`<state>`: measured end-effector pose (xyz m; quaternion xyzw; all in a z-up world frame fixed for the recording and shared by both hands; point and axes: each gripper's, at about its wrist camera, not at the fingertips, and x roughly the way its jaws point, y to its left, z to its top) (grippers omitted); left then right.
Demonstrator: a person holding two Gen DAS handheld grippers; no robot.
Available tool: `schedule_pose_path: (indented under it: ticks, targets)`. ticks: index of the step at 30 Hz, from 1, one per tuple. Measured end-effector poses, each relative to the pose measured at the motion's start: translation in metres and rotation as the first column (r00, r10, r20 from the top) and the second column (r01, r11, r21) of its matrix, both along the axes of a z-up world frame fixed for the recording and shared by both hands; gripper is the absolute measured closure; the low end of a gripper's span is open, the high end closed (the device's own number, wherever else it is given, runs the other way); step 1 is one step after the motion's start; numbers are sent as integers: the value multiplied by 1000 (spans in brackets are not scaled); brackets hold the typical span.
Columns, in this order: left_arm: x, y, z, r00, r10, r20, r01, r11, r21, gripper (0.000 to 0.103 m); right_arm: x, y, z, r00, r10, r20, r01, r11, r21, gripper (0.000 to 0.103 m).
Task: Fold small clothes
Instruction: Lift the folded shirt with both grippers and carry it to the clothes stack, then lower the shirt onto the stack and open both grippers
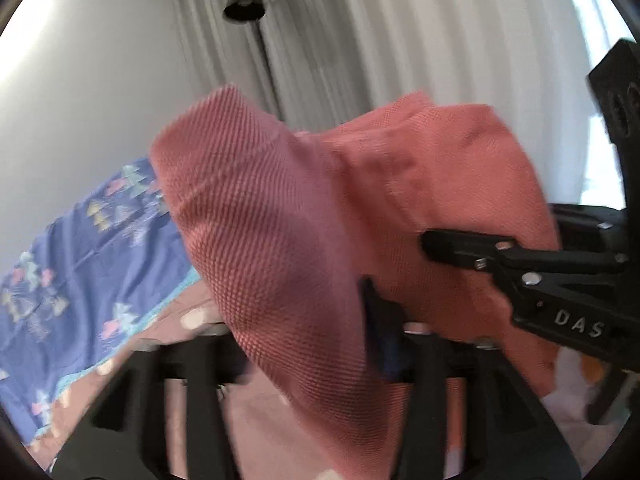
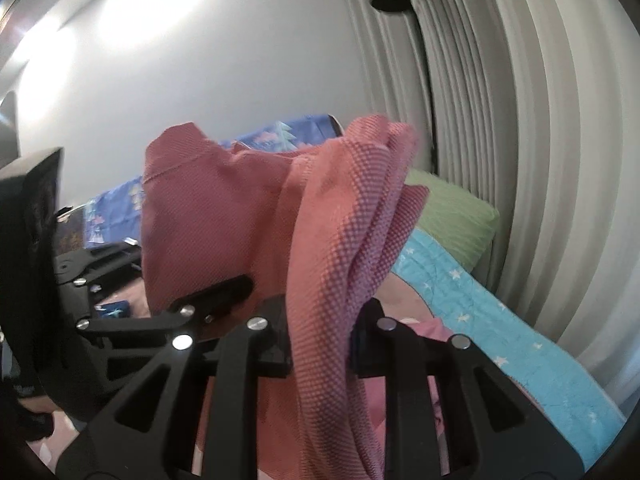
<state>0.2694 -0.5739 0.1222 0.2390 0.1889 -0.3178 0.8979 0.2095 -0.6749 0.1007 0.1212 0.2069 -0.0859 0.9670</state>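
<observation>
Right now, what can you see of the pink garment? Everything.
The pink garment is salmon-pink, a textured waffle-like knit with a smoother stitched hem. It is raised off the bed, bunched and draped in folds, not flat. In the right wrist view a gathered fold runs between the right gripper's fingers. In the left wrist view it drapes over the left gripper, whose jaws stand wide; a grip there cannot be confirmed. What kind of garment it is cannot be told.
</observation>
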Motion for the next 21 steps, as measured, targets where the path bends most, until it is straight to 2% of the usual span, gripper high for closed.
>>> schedule_pose_path:
  ticks: [1, 2, 4, 7, 8, 10, 13, 17, 19, 21]
  targets:
    - [8, -3, -9, 999, 37, 4, -37, 999, 34, 23, 10, -8, -19, 993, -91, -72, 91, 996, -9, 53]
    - [15, -3, -22, 998, 69, 0, -68, 995, 66, 23, 15, -14, -31, 982, -150, -116, 148, 989, -21, 49]
    - [23, 8, -52, 994, 82, -69, -76, 993, 90, 23, 15, -23, -58, 964, -190, -185, 192, 981, -9, 51]
    - [28, 23, -95, 980, 88, -180, -68, 991, 118, 22, 4, -28, -100, 955, -151, -254, 182, 978, 101, 51]
    - [27, 29, -108, 974, 92, -208, -66, 990, 128, 19, -1, -26, -114, 949, -142, -281, 183, 975, 124, 51]
    - [26, 38, -136, 950, 95, -298, -52, 987, 151, 18, -6, -11, -138, 926, -144, -349, 190, 976, 102, 51]
    - [17, 48, -153, 937, 109, -333, -77, 991, 108, 17, -16, 7, -148, 923, -195, -332, 211, 978, 12, 52]
    - [9, 61, -152, 919, 121, -375, -108, 993, 54, 17, -30, 22, -142, 919, -228, -322, 240, 971, -3, 52]
    - [5, 63, -146, 926, 127, -357, -116, 992, 53, 16, -51, 35, -134, 924, -250, -291, 250, 968, -37, 50]
    - [-12, 72, -132, 949, 156, -274, -147, 988, 54, 12, -84, 55, -117, 944, -261, -203, 252, 965, -68, 36]
